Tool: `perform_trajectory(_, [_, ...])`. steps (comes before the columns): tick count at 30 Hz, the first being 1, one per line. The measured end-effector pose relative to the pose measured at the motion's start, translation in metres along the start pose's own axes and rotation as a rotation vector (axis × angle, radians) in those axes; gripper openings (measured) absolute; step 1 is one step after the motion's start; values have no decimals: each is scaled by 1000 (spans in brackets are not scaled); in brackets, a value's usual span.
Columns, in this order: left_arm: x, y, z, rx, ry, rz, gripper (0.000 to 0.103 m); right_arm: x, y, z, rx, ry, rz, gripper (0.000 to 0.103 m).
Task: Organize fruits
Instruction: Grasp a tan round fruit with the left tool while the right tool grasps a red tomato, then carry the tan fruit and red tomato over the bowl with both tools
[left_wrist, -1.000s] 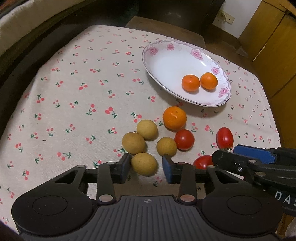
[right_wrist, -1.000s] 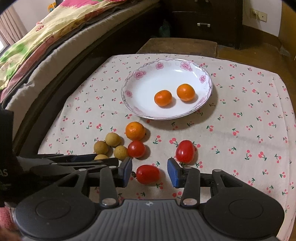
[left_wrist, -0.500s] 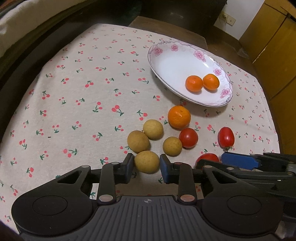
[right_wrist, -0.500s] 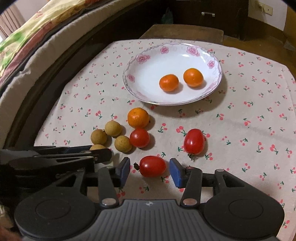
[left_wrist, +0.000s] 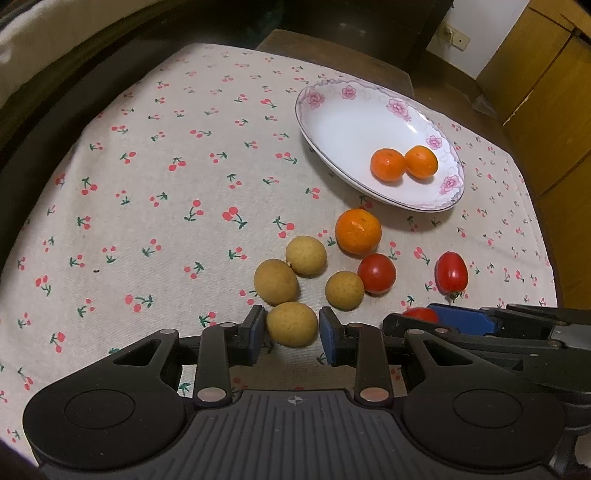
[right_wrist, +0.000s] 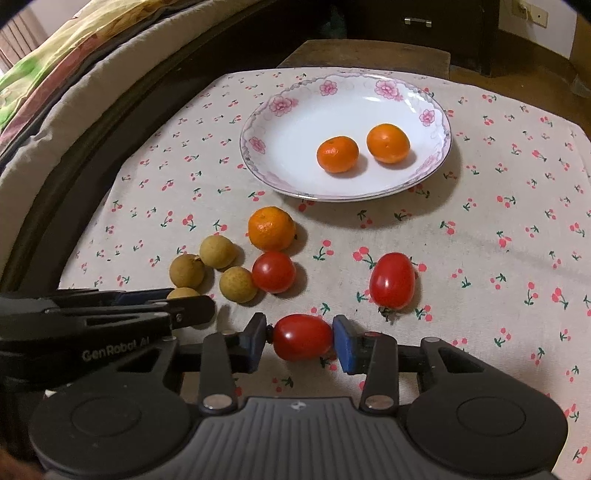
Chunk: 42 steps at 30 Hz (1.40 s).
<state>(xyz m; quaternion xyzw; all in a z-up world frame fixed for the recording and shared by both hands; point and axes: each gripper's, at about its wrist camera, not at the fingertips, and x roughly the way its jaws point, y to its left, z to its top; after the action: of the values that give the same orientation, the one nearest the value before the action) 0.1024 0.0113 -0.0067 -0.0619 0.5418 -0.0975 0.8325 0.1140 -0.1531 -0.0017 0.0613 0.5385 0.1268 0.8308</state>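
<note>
Left jaws: my left gripper pointed steeply down at the near part of the worktop, and its blue pads were closed against both sides of a longan.
Right jaws: my right gripper had just been closing, and its pads pressed the two ends of an oval tomato resting on the cloth.
Tomato axis: the gripped tomato lay with its long axis across my jaws, stem end toward the left pad.
Second oval tomato: its long axis ran roughly toward the plate, stem end nearer me; it lay apart from the others, toward the right edge.
Round tomato: it touched a longan on its left and sat just before the loose mandarin.
Longans: three more clustered beside the held one; tan, round, with a matt, finely rough skin.
Plate: shallow white china with a pink flower rim, toward the far edge, holding two small mandarins near each other.
Surfaces: the tomatoes were glossy and smooth, the mandarins dimpled, the cloth a woven cherry print.
Open room: the left half of the worktop and the stretch along the right edge were bare cloth; the plate's left part was bare too.
Crowding: my two grippers sat side by side at the near edge, close together.
</note>
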Motion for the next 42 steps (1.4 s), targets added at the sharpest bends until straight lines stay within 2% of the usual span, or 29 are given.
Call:
perform_trajectory(12, [1, -2, 1, -12, -2, 1, 41, -15, -6, -6, 20, -19, 6, 40])
perform_trajectory(20, [5, -9, 3, 7, -19, 29, 43, -19, -8, -6, 24, -29, 12, 40])
perform_trajectory(23, [4, -11, 1, 28, -23, 47, 40, -20, -8, -6, 27, -31, 10, 40])
perform_trajectory(42, [-9, -22, -3, 61, -32, 23, 39, -27, -7, -5, 24, -49, -15, 40])
